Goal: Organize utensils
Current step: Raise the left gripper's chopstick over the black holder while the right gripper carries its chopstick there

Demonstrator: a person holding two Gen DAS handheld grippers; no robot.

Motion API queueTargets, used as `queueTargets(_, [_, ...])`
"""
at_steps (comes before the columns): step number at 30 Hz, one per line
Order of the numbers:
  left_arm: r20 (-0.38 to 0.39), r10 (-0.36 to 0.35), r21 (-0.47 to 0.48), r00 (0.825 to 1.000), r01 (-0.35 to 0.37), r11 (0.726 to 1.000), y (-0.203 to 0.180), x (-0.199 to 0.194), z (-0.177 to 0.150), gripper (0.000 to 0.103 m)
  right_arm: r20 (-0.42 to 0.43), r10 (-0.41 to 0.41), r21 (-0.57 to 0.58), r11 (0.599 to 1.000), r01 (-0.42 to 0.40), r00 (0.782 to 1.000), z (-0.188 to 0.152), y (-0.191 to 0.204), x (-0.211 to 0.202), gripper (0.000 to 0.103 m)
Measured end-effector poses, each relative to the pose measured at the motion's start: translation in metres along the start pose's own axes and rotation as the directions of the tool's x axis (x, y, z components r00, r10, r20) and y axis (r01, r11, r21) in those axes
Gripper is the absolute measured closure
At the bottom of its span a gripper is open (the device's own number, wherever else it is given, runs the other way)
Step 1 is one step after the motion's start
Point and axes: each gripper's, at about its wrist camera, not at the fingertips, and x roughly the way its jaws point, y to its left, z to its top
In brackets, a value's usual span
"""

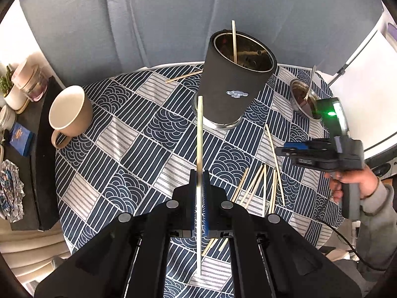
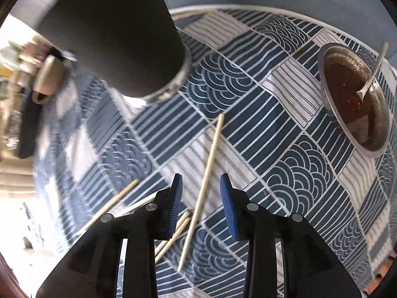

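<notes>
The left gripper (image 1: 199, 173), at lower centre of its view, pinches one chopstick (image 1: 200, 134) upright, its tip reaching toward the black cup (image 1: 235, 84) at upper centre. The right gripper (image 2: 201, 186) has its jaws spread wide over loose chopsticks (image 2: 206, 181) lying on the patterned tablecloth (image 2: 285, 173), touching none.

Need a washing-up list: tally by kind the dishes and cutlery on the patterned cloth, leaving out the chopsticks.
black tumbler: 1
beige mug: 1
metal bowl: 1
spoon, resting in the bowl: 1
Total: 4
</notes>
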Motion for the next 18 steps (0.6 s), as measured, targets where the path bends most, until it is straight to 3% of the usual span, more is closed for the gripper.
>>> queueTargets(4, [0.009, -0.003, -0.010, 1.000, 0.003, 1.000, 0.002, -0.005, -0.007, 0.098, -0.042, -0.038, 0.014, 0.999, 0.038, 0.998, 0.002, 0.004, 0.018, 0.075])
queueTargets(7, [0.009, -0.004, -0.019, 1.000, 0.004, 1.000, 0.004, -0.005, -0.011, 0.098, -0.026, -0.062, 0.018, 0.998, 0.063, 0.998, 0.002, 0.008, 0.020, 0.075])
queueTargets(9, [0.005, -0.007, -0.028, 1.000, 0.007, 1.000, 0.006, -0.004, -0.014, 0.098, -0.019, -0.089, 0.000, 0.996, 0.089, 0.996, 0.000, 0.010, 0.021, 0.081])
queueTargets(11, [0.006, -0.012, -0.038, 1.000, 0.012, 0.999, 0.006, -0.004, -0.016, 0.098, 0.003, -0.115, -0.017, 0.993, 0.115, 0.993, -0.004, 0.008, 0.021, 0.096])
queueTargets(15, [0.004, -0.013, -0.032, 1.000, 0.013, 0.999, 0.003, -0.004, -0.017, 0.098, 0.017, -0.065, 0.038, 0.997, 0.064, 0.998, -0.010, -0.007, 0.019, 0.099])
queueTargets(18, [0.007, -0.018, -0.024, 1.000, 0.018, 1.000, 0.001, -0.006, -0.015, 0.098, 0.008, 0.048, 0.129, 0.990, -0.049, 0.999, -0.016, -0.026, 0.017, 0.099])
